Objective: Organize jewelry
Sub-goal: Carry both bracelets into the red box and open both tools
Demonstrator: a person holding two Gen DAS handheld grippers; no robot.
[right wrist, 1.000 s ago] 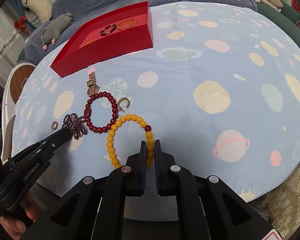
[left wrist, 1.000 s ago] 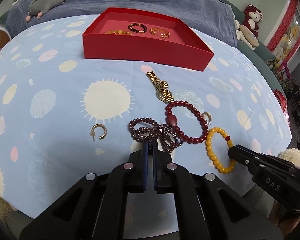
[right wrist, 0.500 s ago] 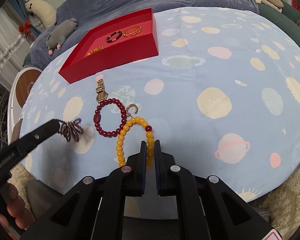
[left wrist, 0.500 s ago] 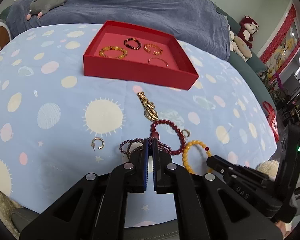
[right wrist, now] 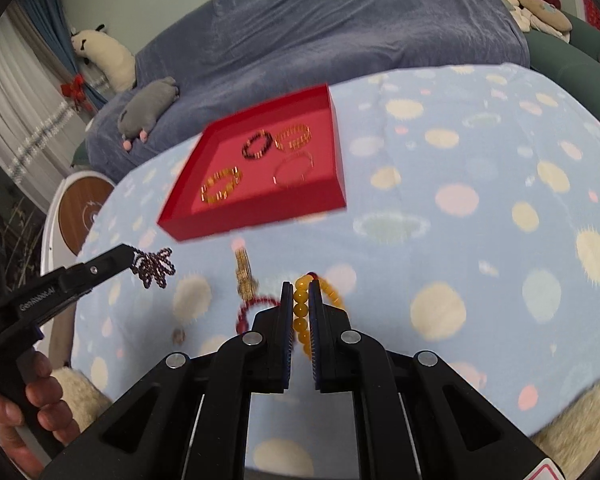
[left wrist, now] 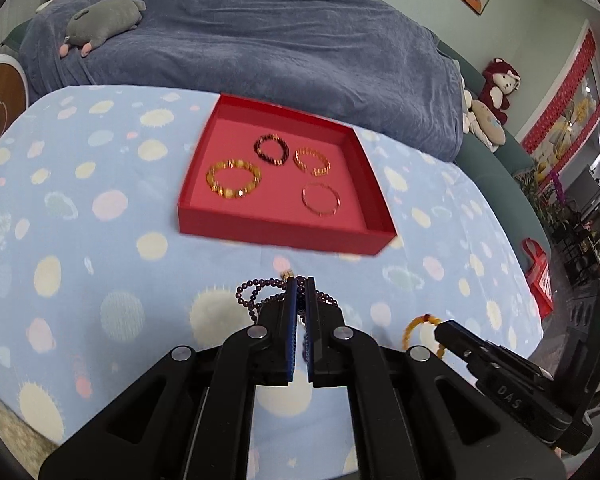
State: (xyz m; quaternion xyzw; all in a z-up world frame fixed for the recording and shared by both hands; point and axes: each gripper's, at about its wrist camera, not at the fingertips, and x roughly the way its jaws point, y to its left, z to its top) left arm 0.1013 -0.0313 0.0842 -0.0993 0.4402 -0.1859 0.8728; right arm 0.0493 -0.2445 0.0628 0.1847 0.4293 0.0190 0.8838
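My left gripper [left wrist: 299, 284] is shut on a dark purple bead strand [left wrist: 256, 294] and holds it above the blue cloth; the strand also hangs from its tip in the right wrist view [right wrist: 154, 266]. My right gripper [right wrist: 302, 290] is shut on a yellow bead bracelet [right wrist: 302, 310], seen too in the left wrist view [left wrist: 418, 326]. The red tray [left wrist: 284, 236] holds several bracelets, among them a dark one [left wrist: 271, 149]. A gold watch [right wrist: 244, 272] and a red bead bracelet [right wrist: 256, 306] lie on the cloth.
The blue planet-print cloth [left wrist: 80, 200] covers the table. A small gold earring [right wrist: 178, 335] lies near its front edge. A blue blanket [left wrist: 260, 48] with a grey plush toy [left wrist: 100, 20] lies behind. A round wooden stool [right wrist: 80, 212] stands at the left.
Both grippers have risen and moved toward the tray. The left has lifted the purple strand off the cloth; the right has lifted the yellow bracelet.
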